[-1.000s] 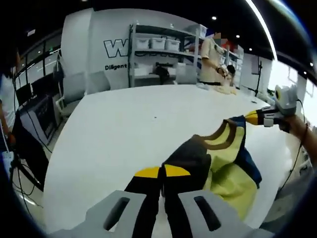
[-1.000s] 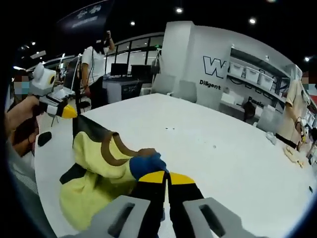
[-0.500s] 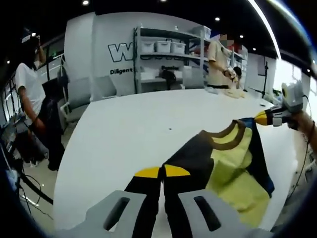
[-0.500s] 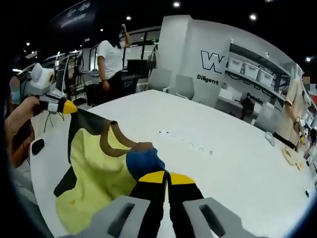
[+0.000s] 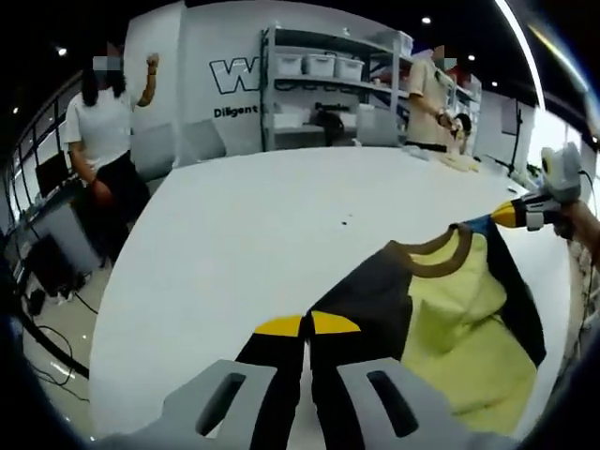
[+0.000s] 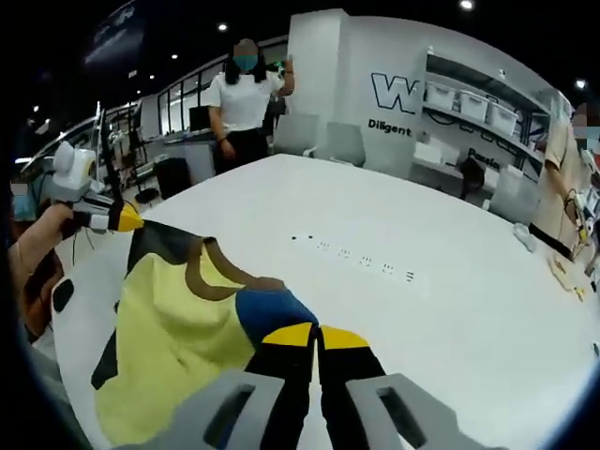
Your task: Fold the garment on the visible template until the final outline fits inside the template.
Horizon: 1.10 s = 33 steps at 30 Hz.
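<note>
Left gripper view: we see the left gripper (image 5: 307, 324) clenched on the garment (image 5: 450, 328), stretched above the white bench (image 5: 253, 225) toward the right gripper (image 6: 317, 335), whose jaws seem clenched on its blue shoulder.

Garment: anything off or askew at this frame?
Nothing damaged. The yellow shirt with the brown collar hangs stretched between the left gripper and the right gripper, each shut on a shoulder, above the white table. It is not yet laid flat, and no template outline shows clearly.
</note>
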Each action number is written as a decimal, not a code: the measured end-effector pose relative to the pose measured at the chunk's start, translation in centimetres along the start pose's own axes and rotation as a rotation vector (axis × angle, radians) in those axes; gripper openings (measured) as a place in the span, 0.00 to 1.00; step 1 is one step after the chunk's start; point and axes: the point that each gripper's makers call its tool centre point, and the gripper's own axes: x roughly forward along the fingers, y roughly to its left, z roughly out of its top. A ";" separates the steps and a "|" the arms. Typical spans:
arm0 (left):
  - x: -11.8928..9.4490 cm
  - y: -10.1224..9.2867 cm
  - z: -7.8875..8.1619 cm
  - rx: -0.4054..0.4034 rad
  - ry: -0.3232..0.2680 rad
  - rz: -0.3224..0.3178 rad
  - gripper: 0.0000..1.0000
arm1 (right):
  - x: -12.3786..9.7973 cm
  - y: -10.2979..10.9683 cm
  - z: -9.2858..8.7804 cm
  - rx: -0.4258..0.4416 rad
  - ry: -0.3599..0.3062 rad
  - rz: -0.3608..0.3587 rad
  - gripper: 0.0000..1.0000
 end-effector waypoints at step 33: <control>9.1 3.4 -3.3 0.132 0.181 0.093 0.00 | 10.1 -3.0 -3.9 0.084 0.112 -0.078 0.00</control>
